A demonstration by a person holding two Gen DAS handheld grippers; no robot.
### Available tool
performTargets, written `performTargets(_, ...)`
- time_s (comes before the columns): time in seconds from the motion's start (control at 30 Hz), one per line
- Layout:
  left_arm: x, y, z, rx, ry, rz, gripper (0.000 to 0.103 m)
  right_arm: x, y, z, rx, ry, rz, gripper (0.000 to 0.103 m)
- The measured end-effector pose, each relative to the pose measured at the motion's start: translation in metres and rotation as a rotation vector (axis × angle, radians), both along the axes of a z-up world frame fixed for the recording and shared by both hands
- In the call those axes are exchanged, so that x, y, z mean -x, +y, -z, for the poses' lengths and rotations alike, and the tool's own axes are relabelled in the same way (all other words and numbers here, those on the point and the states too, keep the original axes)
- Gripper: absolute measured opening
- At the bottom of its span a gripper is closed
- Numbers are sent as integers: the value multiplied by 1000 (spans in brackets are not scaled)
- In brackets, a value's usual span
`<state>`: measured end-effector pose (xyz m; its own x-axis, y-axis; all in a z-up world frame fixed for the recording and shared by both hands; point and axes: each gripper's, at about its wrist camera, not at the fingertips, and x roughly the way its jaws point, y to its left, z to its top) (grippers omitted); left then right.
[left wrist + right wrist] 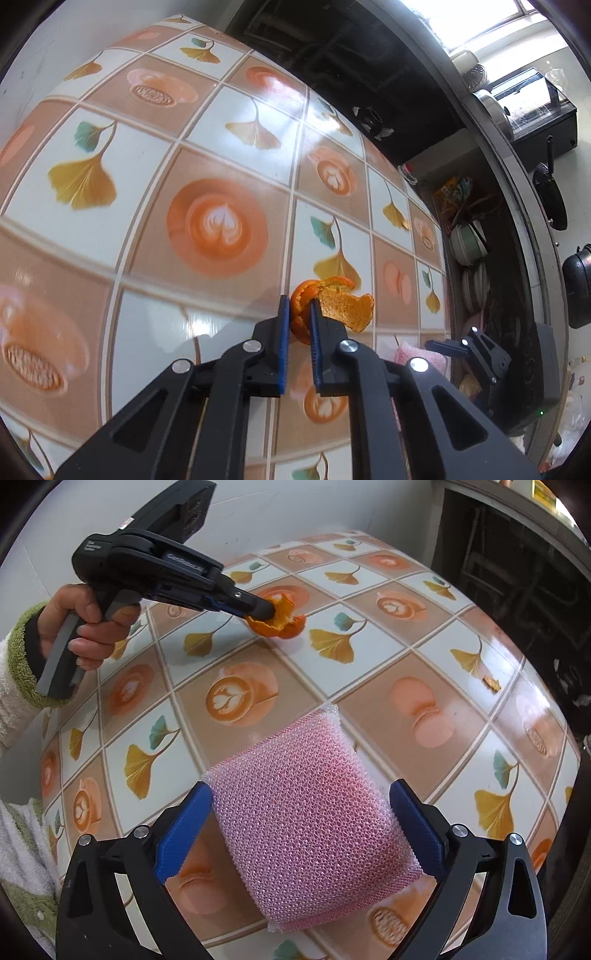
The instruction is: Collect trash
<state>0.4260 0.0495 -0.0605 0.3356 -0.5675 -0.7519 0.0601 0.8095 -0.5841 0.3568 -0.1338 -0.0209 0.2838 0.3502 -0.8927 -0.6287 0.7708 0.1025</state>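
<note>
My left gripper [298, 308] is shut on a curled orange peel [345, 308] and holds it just above the patterned table. The peel also shows in the right wrist view [277, 622], pinched at the tip of the left gripper [273, 609]. My right gripper [301, 801] grips a pink mesh sponge [314, 827] between its blue pads, resting on the table. A small scrap of peel [492, 683] lies near the table's right edge; it also shows in the left wrist view [406, 224].
The table [369, 657] has a glossy cloth with coffee cups and ginkgo leaves. A white wall stands behind it. Beyond its right edge is a dark shelf with bowls [467, 245] and plates. The right gripper [476, 347] shows low right in the left wrist view.
</note>
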Motion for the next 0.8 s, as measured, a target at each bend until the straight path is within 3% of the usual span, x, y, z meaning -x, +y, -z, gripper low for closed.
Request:
performTargets(0.27,82,15,-19,65,-58,25,9,45,-4,7,-155,110,176,94)
performTargets(0.43,136,24,-21,85,-84,30,9,73,12,10,-82,84,176,95)
performTargets(0.57,168,29,-17,107,-81,24,9,91,32,13,53,9,161,95)
performTargets(0.67,187,30,-18,111,-94,14,9,91,37,15,129,-18,235,95)
performTargets(0.8,205,31,-22,89,-124,7,9,87,38,12,119,-43,327,95)
